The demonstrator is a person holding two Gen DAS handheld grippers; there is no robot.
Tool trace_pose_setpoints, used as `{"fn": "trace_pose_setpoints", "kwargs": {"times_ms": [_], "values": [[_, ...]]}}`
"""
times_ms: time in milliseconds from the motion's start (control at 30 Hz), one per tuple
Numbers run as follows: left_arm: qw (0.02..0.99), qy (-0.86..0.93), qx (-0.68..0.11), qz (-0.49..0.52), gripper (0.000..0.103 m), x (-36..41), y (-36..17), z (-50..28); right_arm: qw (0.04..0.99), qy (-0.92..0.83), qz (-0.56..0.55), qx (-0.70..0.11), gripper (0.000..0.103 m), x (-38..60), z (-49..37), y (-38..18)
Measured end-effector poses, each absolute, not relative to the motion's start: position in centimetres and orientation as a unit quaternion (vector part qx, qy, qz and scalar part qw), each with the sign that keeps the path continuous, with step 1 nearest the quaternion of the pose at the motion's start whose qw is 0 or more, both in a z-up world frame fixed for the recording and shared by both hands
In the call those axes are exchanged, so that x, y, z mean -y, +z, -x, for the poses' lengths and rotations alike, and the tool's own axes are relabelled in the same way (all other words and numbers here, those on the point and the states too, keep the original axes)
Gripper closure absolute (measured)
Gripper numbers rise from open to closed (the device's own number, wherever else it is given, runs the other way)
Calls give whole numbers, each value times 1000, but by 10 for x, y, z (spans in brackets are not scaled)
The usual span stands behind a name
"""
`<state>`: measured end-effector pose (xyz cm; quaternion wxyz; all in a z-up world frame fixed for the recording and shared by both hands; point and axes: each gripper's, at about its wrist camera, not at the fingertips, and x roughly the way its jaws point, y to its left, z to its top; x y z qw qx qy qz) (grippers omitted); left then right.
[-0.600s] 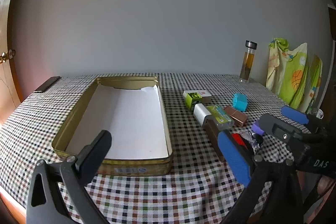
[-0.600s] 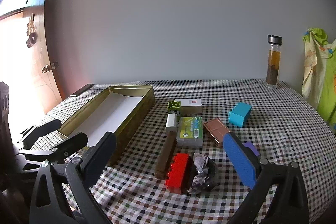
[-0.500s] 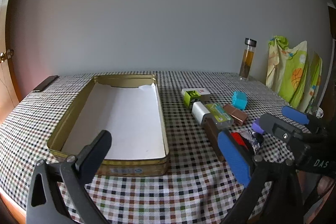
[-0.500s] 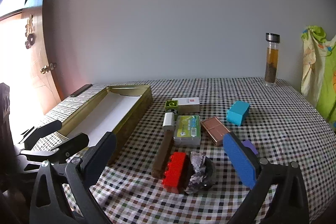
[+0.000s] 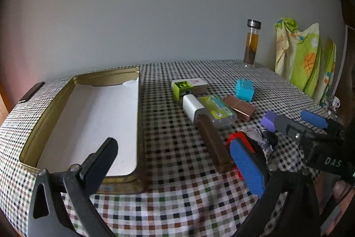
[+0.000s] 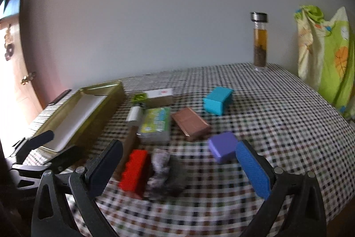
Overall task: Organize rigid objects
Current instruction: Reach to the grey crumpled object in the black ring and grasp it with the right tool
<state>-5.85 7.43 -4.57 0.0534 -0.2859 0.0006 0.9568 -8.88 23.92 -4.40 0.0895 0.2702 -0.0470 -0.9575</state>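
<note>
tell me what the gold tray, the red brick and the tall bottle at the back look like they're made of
Gold tray: likely thin metal, a tin; brassy sheen and a thin rolled rim, with a matte white sheet, probably paper, lining the bottom.
Red brick: looks like moulded plastic; saturated uniform colour, raised studs along one side.
Tall bottle: clear glass or hard plastic, amber contents showing through, with a grey metallic-looking cap.

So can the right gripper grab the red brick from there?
Probably yes. The right gripper is open, the red brick lies just ahead between its fingers, nothing covers it, though crumpled foil touches its side.
</note>
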Motion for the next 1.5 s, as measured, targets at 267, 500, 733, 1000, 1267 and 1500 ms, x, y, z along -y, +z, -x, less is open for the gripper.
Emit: {"fn": "trace_pose_setpoints", "kwargs": {"times_ms": [267,500,733,1000,1267,1500], "values": [[56,952,-12,300,1,-83,-56,64,105,-946,-300,59,1,-247,102,-59],[55,950,-15,307,1,-85,-60,70,123,-931,-339,63,19,-245,112,-73],[46,950,-26,308,1,-90,-63,76,155,-923,-349,51,24,-237,114,-76],[45,954,-45,293,1,-95,-61,73,181,-917,-350,65,34,-240,113,-75],[57,958,-60,274,1,-104,-55,70,224,-897,-368,102,46,-244,118,-77],[56,954,-49,291,1,-102,-60,79,209,-902,-365,94,46,-247,119,-75]]}}
